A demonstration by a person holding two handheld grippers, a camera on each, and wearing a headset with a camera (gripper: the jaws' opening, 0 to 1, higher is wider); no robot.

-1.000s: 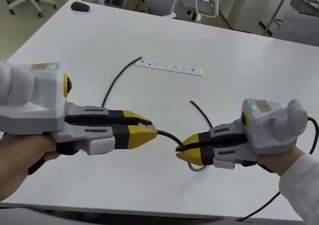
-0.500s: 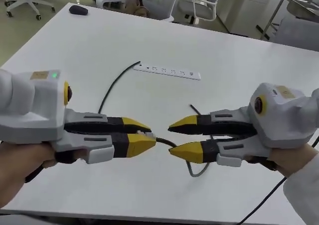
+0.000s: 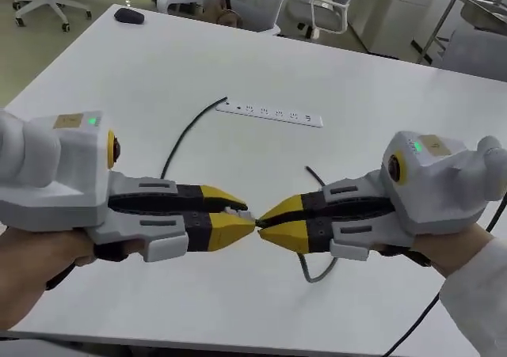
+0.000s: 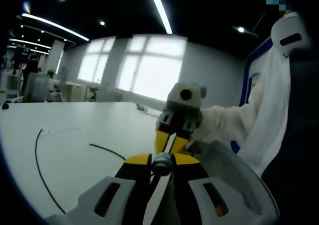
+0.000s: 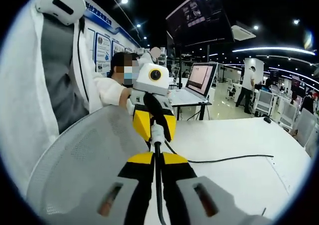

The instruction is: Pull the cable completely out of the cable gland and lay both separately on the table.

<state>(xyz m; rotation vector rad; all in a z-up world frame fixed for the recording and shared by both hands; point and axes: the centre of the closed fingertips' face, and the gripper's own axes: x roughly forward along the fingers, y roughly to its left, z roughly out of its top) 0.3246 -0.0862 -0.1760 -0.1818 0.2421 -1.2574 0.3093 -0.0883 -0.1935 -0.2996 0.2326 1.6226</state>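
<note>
Regrasp is complete: the right gripper, open half a second ago, now clenches the cable tip to tip with the left gripper, at 6 o'clock on the desk. The left jaws stay clamped on the gland. Judgement: this closer grip prepares a further pull, and the cable is not yet out. The gland is small, round and pale grey. The cable is thin and dark, with slack looping at 5 o'clock of the right jaws.
</note>
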